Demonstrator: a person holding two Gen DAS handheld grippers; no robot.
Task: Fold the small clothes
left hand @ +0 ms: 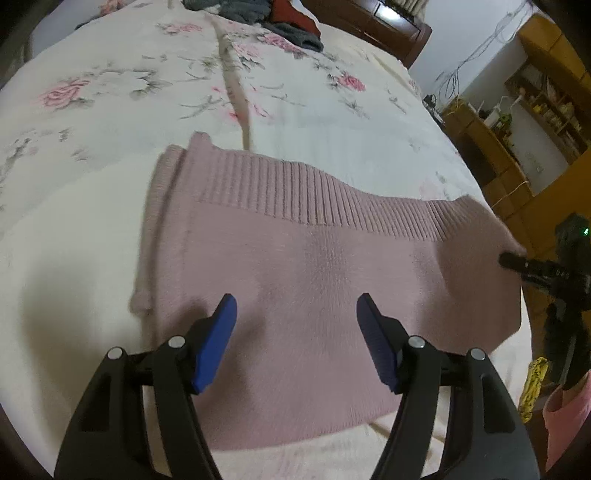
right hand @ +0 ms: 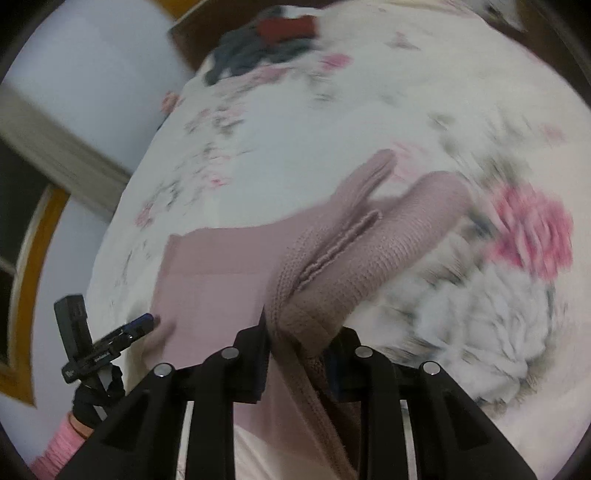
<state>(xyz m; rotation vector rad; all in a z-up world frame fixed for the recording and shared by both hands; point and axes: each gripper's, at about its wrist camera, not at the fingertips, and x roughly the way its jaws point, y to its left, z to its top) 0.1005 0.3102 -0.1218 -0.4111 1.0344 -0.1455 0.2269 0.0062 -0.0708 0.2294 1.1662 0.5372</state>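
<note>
Mid-fold: pink sweater point(left hand: 295, 266) lies flat on the bed point(left hand: 92, 229), our left gripper point(left hand: 296, 306) hovers spread wide above it, right gripper point(right hand: 301, 345) clamps a bunched edge; dark pile point(left hand: 258, 11) beyond looks unfolded.

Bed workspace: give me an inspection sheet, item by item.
Surface: white floral bedspread, wrinkled.
Job's things: pink knitted sweater lying partly folded, ribbed hem away from the left camera; one edge lifted.
Clutter: pile of dark grey and red clothes at the far end of the bed.
Grippers: left gripper open, above the sweater; right gripper shut on a fold of the sweater.
Cables: wires hanging on the far wall.
Surroundings: wooden shelves, dark wooden headboard.
</note>
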